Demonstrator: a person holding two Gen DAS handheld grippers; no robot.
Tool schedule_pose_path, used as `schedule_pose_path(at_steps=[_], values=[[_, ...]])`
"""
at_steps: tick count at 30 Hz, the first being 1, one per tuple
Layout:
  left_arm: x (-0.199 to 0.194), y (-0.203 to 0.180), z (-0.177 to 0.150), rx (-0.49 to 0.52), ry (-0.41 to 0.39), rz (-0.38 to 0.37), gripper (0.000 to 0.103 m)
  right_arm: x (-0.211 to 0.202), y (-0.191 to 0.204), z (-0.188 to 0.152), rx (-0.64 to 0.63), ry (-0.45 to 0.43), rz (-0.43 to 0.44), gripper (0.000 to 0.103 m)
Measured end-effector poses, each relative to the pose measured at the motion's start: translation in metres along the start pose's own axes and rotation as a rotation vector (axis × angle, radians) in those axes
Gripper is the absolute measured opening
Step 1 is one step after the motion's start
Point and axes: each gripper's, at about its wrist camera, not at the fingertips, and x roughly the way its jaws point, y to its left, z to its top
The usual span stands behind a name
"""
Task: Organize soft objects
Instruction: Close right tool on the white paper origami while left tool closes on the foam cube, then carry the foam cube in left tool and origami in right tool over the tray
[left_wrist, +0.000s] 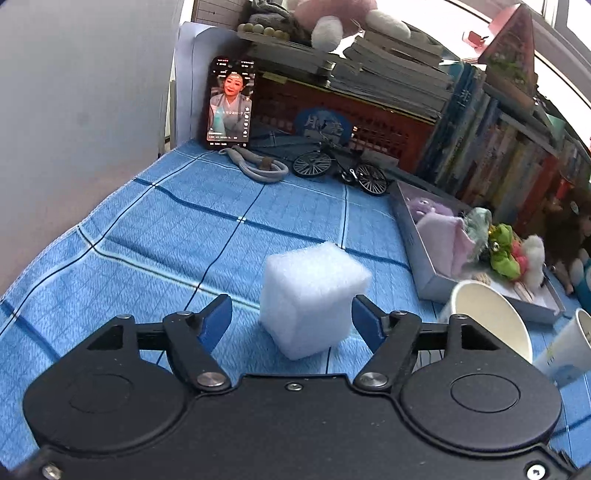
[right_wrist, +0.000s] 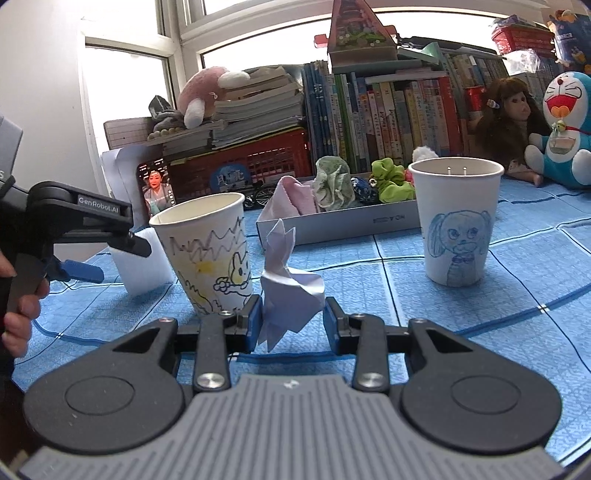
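Two paper cups stand on the blue checked cloth (right_wrist: 406, 295): one with a yellow-and-black doodle of a rabbit (right_wrist: 207, 254), one with a blue pencilled puppy (right_wrist: 458, 225). There is one white foam cube (left_wrist: 312, 299), one folded paper rabbit (right_wrist: 288, 284), and one grey tray (right_wrist: 340, 225) of soft things (a pink cloth, a pale green scrunchie, a bright green one; the rest of the heap is hard to sort out).

The left gripper (left_wrist: 291, 321) is released: its blue pads stand clear on either side of the foam cube, which rests on the cloth between them. In the right wrist view that cube is mostly hidden behind the doodled cup and the left gripper's black arm. The right gripper (right_wrist: 291, 321) has the paper rabbit between its pads; the left pad touches the paper, but whether the right pad presses on it I cannot tell.

Only the left wrist view shows the miniature bicycle (left_wrist: 340, 170) whole and a grey cord (left_wrist: 258, 166); only the right shows the doll (right_wrist: 506, 122) and blue cat plush (right_wrist: 565, 129) whole. The phone (left_wrist: 229, 103) appears in both.
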Motion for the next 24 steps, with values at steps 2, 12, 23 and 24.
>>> schedule_pose_path(at_steps=[2, 12, 23, 24], values=[[0.006, -0.001, 0.003, -0.01, 0.002, -0.007, 0.073, 0.0, -0.001, 0.0, 0.0, -0.002, -0.006, 0.04], [0.04, 0.006, 0.015, -0.132, 0.023, -0.065, 0.068, 0.001, -0.006, 0.004, 0.004, -0.002, -0.015, 0.041], [0.006, -0.012, 0.032, -0.073, -0.071, -0.043, 0.055, -0.007, -0.009, 0.025, 0.014, -0.062, 0.029, 0.04], [0.001, -0.016, 0.035, -0.064, -0.084, -0.047, 0.055, -0.009, -0.008, 0.03, 0.012, -0.073, 0.038, 0.04]])
